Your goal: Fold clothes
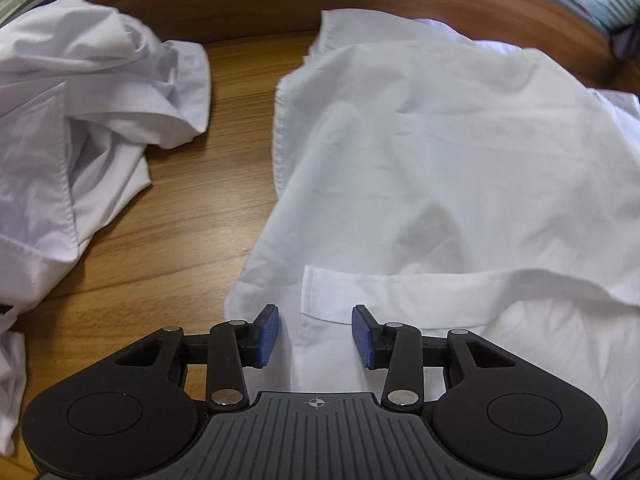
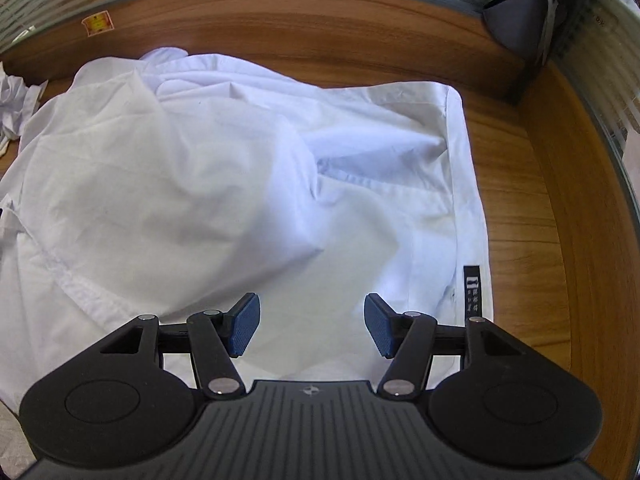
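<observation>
White shirt (image 1: 460, 168) lies spread on the wooden table (image 1: 192, 208), its long way running toward the far edge. My left gripper (image 1: 315, 336) hangs part open over its near hem, holding nothing. My right gripper (image 2: 312, 326) hangs wider, empty, near the table's right edge.

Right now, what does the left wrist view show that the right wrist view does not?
Only the left view: a crumpled white pile lying apart on the wood, and the left gripper, open over the shirt's edge. Only the right view: a black label at the shirt's side, a dark object in the table corner, and the right gripper, open. Both: the white shirt on the table.
</observation>
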A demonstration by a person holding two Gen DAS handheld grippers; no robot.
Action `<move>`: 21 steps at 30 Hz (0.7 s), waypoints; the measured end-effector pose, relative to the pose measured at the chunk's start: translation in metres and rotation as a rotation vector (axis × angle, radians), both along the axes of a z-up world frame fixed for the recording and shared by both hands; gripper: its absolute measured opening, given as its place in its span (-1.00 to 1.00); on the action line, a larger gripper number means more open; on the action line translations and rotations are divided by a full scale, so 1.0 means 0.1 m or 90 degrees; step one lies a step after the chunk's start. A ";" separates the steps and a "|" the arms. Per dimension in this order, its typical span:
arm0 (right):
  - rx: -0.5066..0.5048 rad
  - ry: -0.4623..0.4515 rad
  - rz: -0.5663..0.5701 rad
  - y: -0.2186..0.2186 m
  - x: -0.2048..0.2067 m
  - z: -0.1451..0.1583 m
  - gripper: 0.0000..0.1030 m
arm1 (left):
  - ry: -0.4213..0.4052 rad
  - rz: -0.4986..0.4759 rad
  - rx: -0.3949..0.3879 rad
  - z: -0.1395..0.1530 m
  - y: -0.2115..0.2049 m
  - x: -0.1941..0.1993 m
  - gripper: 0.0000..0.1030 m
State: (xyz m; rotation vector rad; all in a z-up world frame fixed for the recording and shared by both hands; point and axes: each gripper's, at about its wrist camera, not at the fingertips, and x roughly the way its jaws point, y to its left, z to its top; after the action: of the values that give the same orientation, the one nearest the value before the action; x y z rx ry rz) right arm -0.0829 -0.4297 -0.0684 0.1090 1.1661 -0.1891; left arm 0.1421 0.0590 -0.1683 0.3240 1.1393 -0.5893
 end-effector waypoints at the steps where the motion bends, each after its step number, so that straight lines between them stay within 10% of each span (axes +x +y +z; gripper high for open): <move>1: 0.000 0.001 -0.002 0.00 -0.02 0.00 0.25 | -0.004 -0.002 -0.003 0.00 0.00 -0.01 -0.17; 5: -0.003 0.003 -0.019 -0.02 -0.08 0.02 0.28 | -0.011 -0.008 -0.020 -0.01 0.00 -0.04 -0.30; 10: -0.010 0.004 -0.029 -0.06 -0.11 0.03 0.29 | -0.062 0.016 -0.016 0.00 0.02 -0.17 -0.93; 21: -0.016 -0.002 -0.023 -0.05 -0.10 0.04 0.30 | -0.135 0.132 -0.049 0.34 0.42 -0.47 -0.93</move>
State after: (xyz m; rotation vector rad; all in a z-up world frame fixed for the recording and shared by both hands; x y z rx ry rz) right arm -0.0926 -0.4346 -0.0644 0.1078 1.1584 -0.2360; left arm 0.0951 0.1012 -0.1341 0.1934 0.9297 -0.4039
